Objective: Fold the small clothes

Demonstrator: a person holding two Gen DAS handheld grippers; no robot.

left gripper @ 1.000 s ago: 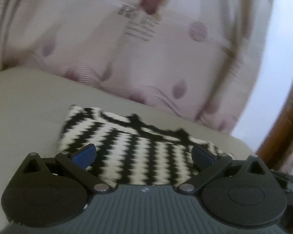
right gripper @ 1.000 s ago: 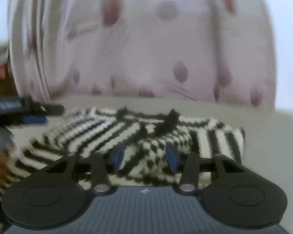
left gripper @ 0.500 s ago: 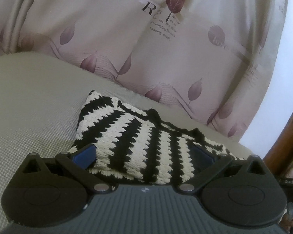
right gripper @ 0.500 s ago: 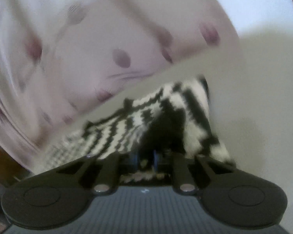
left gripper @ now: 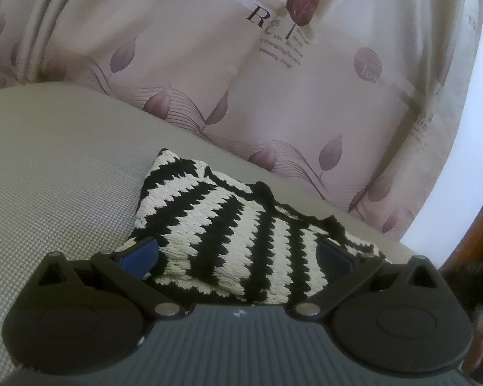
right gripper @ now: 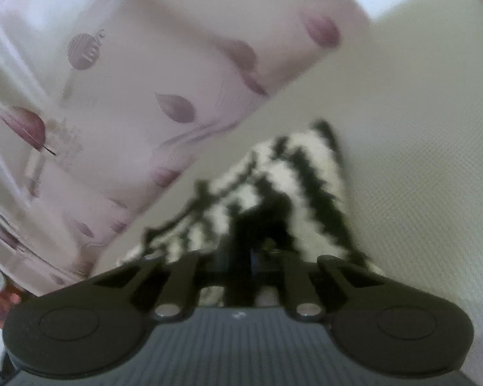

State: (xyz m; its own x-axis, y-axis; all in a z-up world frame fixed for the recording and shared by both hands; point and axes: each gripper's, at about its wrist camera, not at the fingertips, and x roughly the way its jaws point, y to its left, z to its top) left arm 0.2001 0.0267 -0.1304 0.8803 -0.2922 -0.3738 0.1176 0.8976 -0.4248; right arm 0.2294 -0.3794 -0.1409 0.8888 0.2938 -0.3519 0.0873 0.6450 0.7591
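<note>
A pale pink curtain [left gripper: 273, 96] printed with mauve leaves hung behind everything you worked on, filling the back of both wrist views. Below it spread the beige woven surface [left gripper: 54, 173], and on that lay the black-and-cream zigzag knit garment [left gripper: 228, 231], bunched into a rough fold with its far corner pointing toward the curtain. Your left gripper [left gripper: 236, 255] sat low at the near edge of the knit, its blue-padded fingers [left gripper: 140, 254] spread wide on either side of the fabric, holding nothing. Your right gripper [right gripper: 256, 257] was drawn together, its fingers pinching a dark fold of the garment [right gripper: 306, 189], which rose from the surface toward the camera; that view was blurred, so the exact grip point was unclear.
</note>
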